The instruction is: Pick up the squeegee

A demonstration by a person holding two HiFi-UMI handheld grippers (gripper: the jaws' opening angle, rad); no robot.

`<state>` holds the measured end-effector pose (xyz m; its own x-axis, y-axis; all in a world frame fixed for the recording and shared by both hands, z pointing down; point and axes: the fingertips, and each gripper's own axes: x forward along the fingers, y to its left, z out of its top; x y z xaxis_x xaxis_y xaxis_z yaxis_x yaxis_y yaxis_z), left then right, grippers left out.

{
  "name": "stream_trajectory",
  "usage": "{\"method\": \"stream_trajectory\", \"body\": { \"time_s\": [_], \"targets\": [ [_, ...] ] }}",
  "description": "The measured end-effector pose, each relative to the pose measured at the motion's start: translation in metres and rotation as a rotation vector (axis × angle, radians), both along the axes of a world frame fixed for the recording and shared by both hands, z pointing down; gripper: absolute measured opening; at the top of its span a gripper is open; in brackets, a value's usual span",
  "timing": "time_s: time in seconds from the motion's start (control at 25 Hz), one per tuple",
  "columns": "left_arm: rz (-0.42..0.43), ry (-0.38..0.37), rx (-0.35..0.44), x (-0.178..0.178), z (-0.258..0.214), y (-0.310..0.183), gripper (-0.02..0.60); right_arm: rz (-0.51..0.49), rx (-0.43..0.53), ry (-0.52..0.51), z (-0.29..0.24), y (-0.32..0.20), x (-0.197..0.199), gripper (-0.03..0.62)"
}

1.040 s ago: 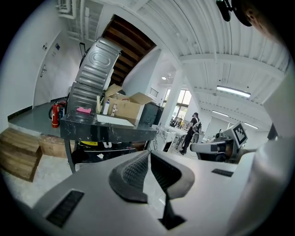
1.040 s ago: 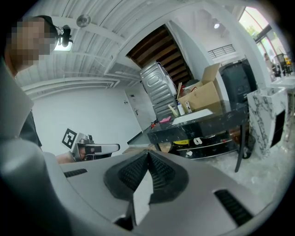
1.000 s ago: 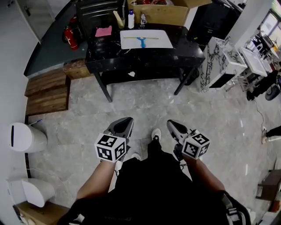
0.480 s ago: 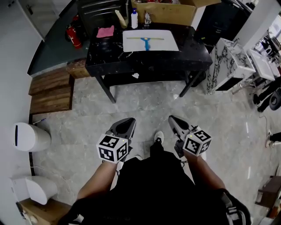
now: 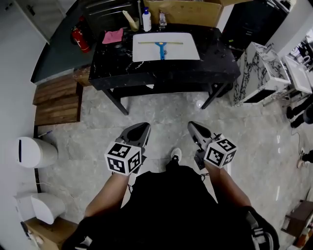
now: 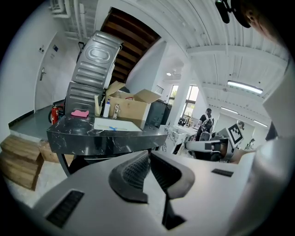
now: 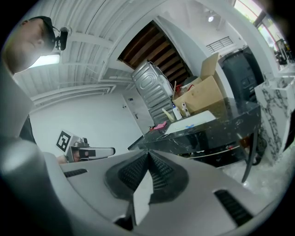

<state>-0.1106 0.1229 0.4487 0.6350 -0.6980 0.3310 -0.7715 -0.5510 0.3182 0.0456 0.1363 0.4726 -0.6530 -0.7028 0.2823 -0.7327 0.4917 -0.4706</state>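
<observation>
The squeegee (image 5: 160,44) is lying on a white sheet (image 5: 186,51) on the black table (image 5: 215,66), well apart from the left gripper (image 5: 141,129) and right gripper (image 5: 192,126), both being held closed and empty. It is being judged light and stiff, its blue handle (image 5: 160,49) offering the surest hold.

floor (image 5: 161,114) open up to table (image 5: 215,63), box (image 5: 181,12) behind

Steep overhead, two low views; common table (image 5: 215,58)

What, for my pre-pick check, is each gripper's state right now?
Left gripper: closed, holding nothing.
Right gripper: closed, holding nothing.
</observation>
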Motion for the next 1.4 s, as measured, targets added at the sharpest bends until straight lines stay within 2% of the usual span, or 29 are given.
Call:
{"method": "stream_trajectory", "body": {
  "time_s": [0.6, 0.92, 1.4],
  "targets": [
    [-0.046, -0.018, 0.014, 0.057, -0.011, -0.072, 0.029, -0.067, 0.024, -0.009, -0.004, -0.073, 0.060, 0.009],
    [-0.054, -0.020, 0.030, 0.093, -0.016, -0.092, 0.029, -0.135, 0.032, 0.005, -0.002, -0.085, 0.079, 0.009],
    [-0.093, -0.028, 0.004, 0.087, -0.001, -0.100, 0.029, -0.160, 0.022, 0.001, 0.010, -0.093, 0.077, 0.009]
  ]
}}
